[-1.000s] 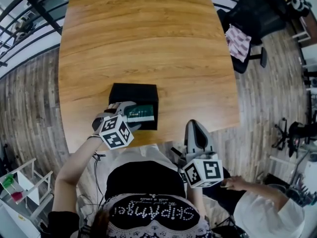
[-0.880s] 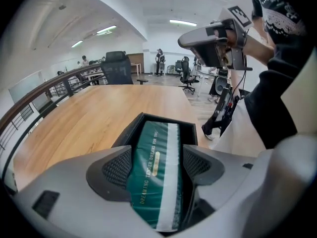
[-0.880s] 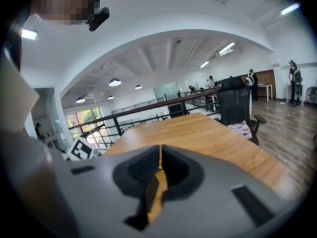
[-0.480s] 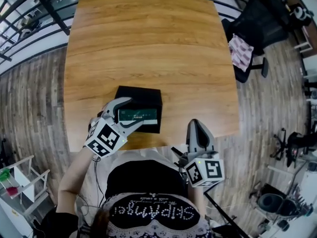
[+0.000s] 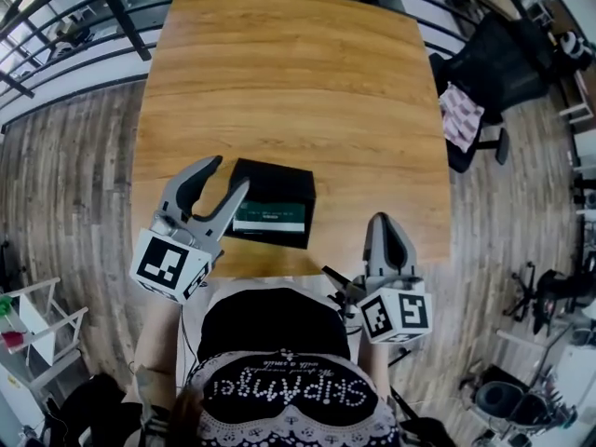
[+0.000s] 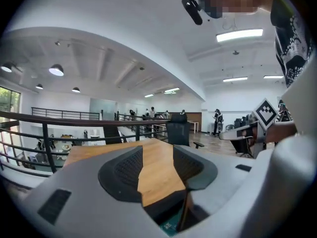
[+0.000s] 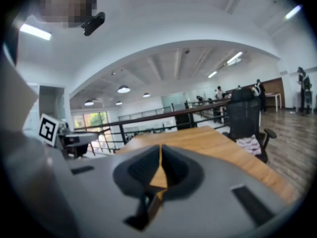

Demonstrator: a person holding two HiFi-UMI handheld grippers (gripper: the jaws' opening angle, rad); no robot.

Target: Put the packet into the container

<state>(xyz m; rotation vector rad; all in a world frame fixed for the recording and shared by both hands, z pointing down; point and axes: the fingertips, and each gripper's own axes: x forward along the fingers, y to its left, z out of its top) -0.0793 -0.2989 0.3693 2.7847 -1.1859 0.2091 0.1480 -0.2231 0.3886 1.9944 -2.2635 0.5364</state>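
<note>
Green packet (image 5: 270, 218) lay inside the black container (image 5: 277, 177), against the container wall nearest the person. Whether it sat flat on the container's base or leaned on that wall could not be told. On this evidence the placement appeared complete.

Left claw (image 5: 229, 173) stood just beside the container's left wall and appeared raised above it. Its jaws were apart with nothing between them, and they had just been closing. Right claw (image 5: 386, 222) was to the right of the container and nearer the person, well apart from it, jaws clenched together on nothing.

Hazards from this state:

1. Container displacement. The container stood near the worktop (image 5: 289, 73) edge on the person's side. In the head view one left-claw finger overlapped the container's left corner. A low or sideways sweep of that claw could have struck the wall and pushed or tipped the container toward the edge.

2. Packet loss. If the packet leaned on the wall, a knock to the container could have slid it out over the rim.

3. Re-entry. A claw lowered back into the container with jaws part-open could have snagged the packet and lifted it out.
</note>
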